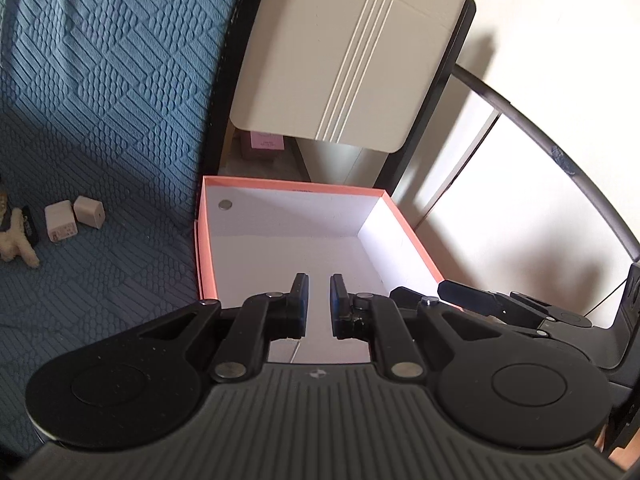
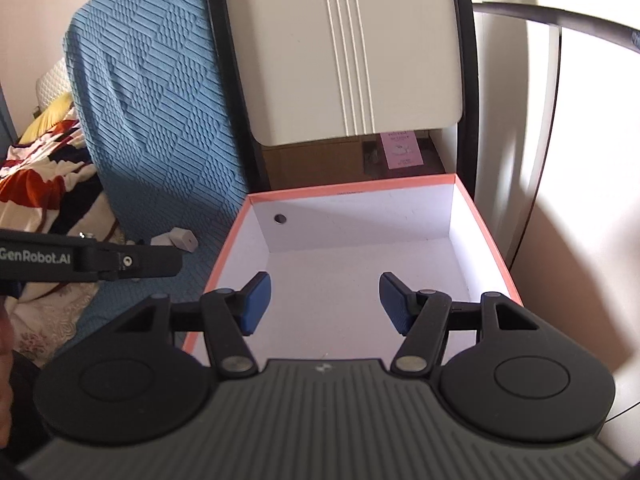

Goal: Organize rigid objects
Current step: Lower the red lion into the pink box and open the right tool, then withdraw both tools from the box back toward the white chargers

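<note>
**Box empty, nothing packed so far**

I am looking down into the open cardboard box with white walls and a salmon-pink rim [image 2: 456, 178], and it is holding nothing; only a small round hole is showing in its far wall. So by my judgement the organizing is barely begun. The rigid things are lying well apart from it, out on the blue quilted bed cover [image 1: 120, 80]: two small off-white plastic charger cubes [image 1: 74, 218] touching each other, and beside them a small dark block with a cream plush toy [image 1: 14, 236].

My left tool [image 1: 318, 300] is nearly closed with nothing between its blue pads. My right tool [image 2: 324, 300] is standing half open over the box, also carrying nothing.

For writing, I am reading "GenRobot.AI" in white on the left tool's side in the right wrist view. A pink label [image 2: 401, 150] under the cream headboard panel [image 2: 348, 48] is too small to read.
</note>
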`<state>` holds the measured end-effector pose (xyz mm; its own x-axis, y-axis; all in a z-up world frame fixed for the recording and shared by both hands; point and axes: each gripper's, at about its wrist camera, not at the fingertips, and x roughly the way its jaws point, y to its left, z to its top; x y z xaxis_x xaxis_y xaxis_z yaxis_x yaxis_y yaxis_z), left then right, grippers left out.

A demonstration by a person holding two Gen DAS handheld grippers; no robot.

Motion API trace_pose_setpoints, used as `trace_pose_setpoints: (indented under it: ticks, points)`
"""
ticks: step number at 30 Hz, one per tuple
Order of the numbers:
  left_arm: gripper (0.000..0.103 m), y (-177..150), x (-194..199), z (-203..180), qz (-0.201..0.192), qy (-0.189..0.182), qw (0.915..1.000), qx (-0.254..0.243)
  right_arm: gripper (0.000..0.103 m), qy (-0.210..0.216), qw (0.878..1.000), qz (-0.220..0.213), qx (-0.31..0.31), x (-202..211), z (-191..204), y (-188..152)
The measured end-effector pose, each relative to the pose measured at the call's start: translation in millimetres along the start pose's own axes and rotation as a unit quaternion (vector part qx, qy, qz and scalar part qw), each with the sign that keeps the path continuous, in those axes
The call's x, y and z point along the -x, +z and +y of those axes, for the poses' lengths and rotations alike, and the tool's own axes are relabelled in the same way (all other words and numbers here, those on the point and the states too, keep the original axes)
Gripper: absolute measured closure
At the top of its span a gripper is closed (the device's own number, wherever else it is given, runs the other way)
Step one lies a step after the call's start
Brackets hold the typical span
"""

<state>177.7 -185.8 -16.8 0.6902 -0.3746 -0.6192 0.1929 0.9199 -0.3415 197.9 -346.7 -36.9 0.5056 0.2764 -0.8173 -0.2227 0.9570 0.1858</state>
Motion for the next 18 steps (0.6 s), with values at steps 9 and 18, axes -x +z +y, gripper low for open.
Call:
trace_pose_setpoints:
  ticks: [9,18]
  points:
    - [0.089,-5,54,9,-0.053,0.011,0.9985,-0.011,0.039,0.029,0.999,-0.029,0.018,23,40,9]
    - [0.089,-22,79,44,-0.064,0.029,0.9975,-0.003,0.039,0.043,0.998,-0.027,0.04,27,77,1]
